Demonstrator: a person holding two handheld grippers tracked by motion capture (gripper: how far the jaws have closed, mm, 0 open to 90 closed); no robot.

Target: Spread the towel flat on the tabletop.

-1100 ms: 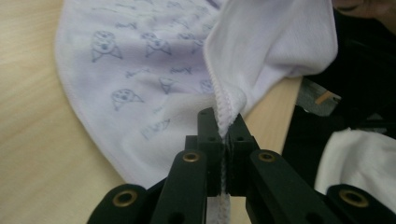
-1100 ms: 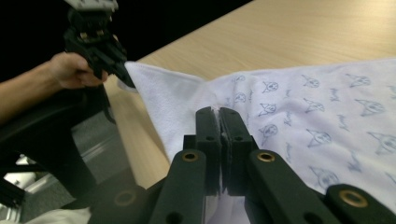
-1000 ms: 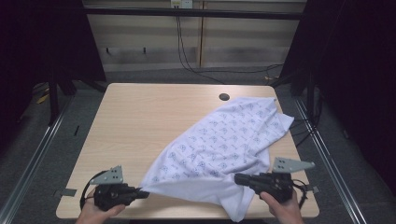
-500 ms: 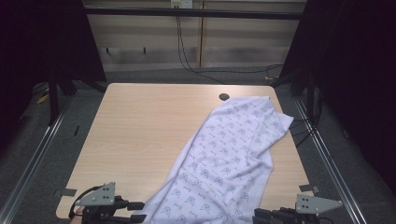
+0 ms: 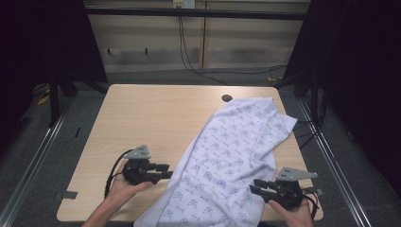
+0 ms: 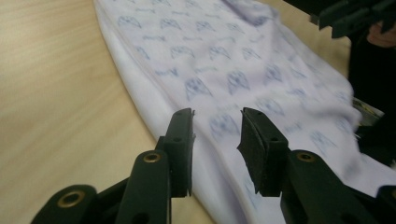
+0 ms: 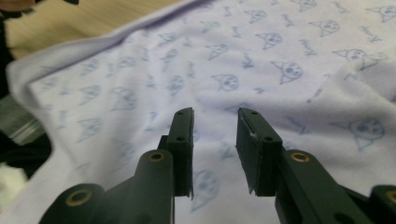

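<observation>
Left gripper [image 5: 166,171] is sitting with its jaws parted, nothing between them, tips pointing right at the left edge of the white patterned cloth [image 5: 227,161]; in the left gripper view [image 6: 215,122] the gap between the pads is lining up over the cloth's hem, whether the tips are touching the fabric can't be told. Right gripper [image 5: 257,186] is also released, jaws apart and gripping nothing, hovering over or resting on the cloth near the front right corner of the table [image 5: 142,118]; in the right gripper view [image 7: 215,120] the fabric is showing through the gap, contact unclear. Left hand [image 5: 124,182] is holding its gripper from below near the front left of the table, right hand [image 5: 293,213] is holding its gripper at the front edge. Cloth is lying spread in a diagonal band from the far right of the table, near a dark round hole [image 5: 227,98], down to the front edge, where it is hanging over slightly; it is printed with small blue cat-face motifs and is lying rumpled with soft folds. No containers on the table. Cables are trailing from both grippers.
</observation>
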